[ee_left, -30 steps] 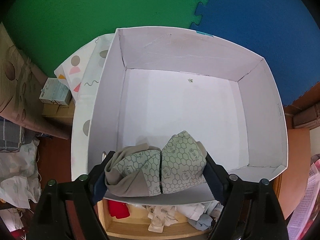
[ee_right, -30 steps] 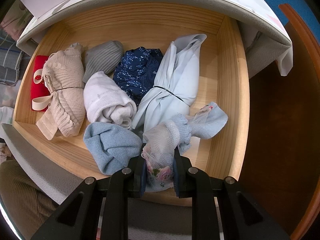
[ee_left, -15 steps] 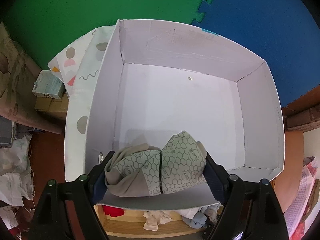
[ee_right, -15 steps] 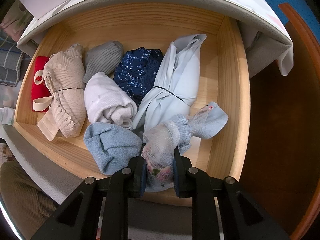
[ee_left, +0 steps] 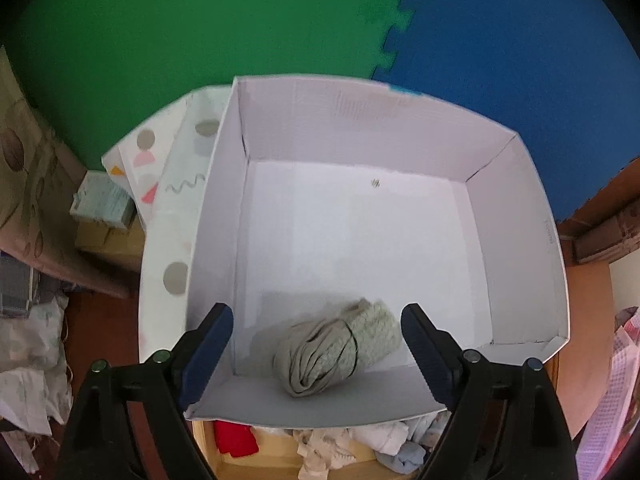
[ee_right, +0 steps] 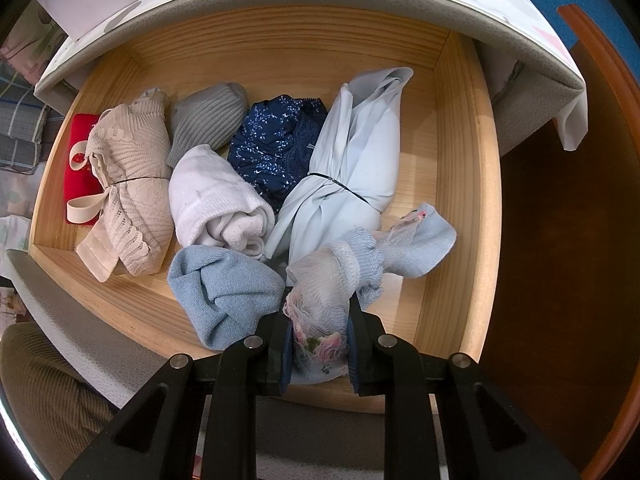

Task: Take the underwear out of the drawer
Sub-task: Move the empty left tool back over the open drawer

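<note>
My left gripper (ee_left: 316, 316) hangs over a white cardboard box (ee_left: 360, 120). Its jaws are opening and nothing is between the pads. A grey-green honeycomb-print underwear roll (ee_left: 336, 354), tied with a black band, lies on the box floor below them, near the front wall. In the right wrist view, the open wooden drawer (ee_right: 468, 160) holds several rolled pieces. My right gripper (ee_right: 320, 304) is shut on a white lace and pale blue piece (ee_right: 332, 276) with pink flowers, at the drawer's near right.
The drawer also holds a beige lace roll (ee_right: 128, 184), a red piece (ee_right: 80, 172), a grey ribbed roll (ee_right: 208, 116), a navy floral piece (ee_right: 276, 148), a white roll (ee_right: 216, 200), a tied pale blue bundle (ee_right: 352, 168) and a blue terry roll (ee_right: 224, 288). The box stands on a patterned cloth (ee_left: 176, 184).
My left gripper has let go of the honeycomb roll, which dropped onto the box floor, and the jaws have spread. The right gripper and its lace piece have stayed put.
</note>
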A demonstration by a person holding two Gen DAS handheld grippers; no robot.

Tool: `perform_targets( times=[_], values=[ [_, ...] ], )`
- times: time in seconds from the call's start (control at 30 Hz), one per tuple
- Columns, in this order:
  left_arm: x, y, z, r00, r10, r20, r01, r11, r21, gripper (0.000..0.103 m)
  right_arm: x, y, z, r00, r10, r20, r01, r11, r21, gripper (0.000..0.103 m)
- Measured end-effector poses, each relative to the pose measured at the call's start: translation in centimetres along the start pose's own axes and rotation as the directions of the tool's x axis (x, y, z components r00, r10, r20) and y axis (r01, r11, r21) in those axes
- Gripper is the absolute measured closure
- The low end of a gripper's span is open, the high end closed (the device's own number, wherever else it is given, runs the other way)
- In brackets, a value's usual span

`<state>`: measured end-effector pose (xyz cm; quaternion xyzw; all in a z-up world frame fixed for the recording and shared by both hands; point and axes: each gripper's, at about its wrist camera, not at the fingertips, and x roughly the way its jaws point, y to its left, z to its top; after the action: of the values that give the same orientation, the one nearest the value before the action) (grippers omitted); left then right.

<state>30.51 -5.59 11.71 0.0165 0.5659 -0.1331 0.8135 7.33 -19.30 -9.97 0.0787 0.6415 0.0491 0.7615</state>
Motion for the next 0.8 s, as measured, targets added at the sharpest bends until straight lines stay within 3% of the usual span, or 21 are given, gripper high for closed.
perform_targets(
  times=[0.2, 0.3, 0.4, 0.53, 0.8],
  values=[
    [-0.9, 0.1, -0.8, 0.998, 0.066, -0.020, -0.066, 0.998, 0.025, 0.015, 0.0, 0.0, 0.0, 1.000, 0.000, 0.000, 0.000, 1.000, 0.000, 0.083],
    [-1.7, 0.4, -1.6, 0.998, 0.049, -0.033, -0.049, 0.999, 0.012, 0.015, -0.1, 0.0, 0.0, 1.000, -0.006, 0.001, 0.006, 1.000, -0.003, 0.083],
    [-3.1, 0.1, -2.5, 0.998, 0.067, -0.003, -0.067, 0.997, 0.046, 0.015, -0.1, 0.1, 0.1, 1.000, -0.010, 0.000, 0.010, 1.000, -0.003, 0.083],
    [-5.4, -0.5, -3.7, 0.984, 0.162, 0.070, -0.169, 0.978, 0.119, 0.015, -0.2, 0.4, 0.1, 1.000, -0.020, 0.002, 0.020, 1.000, -0.004, 0.083],
    [-8.2, 1.4, -8.4, 0.982, 0.118, 0.149, -0.134, 0.985, 0.105, 0.015, -0.6, 0.5, -0.2, 1.000, -0.018, 0.015, 0.018, 1.000, 0.004, 0.083]
  ],
)
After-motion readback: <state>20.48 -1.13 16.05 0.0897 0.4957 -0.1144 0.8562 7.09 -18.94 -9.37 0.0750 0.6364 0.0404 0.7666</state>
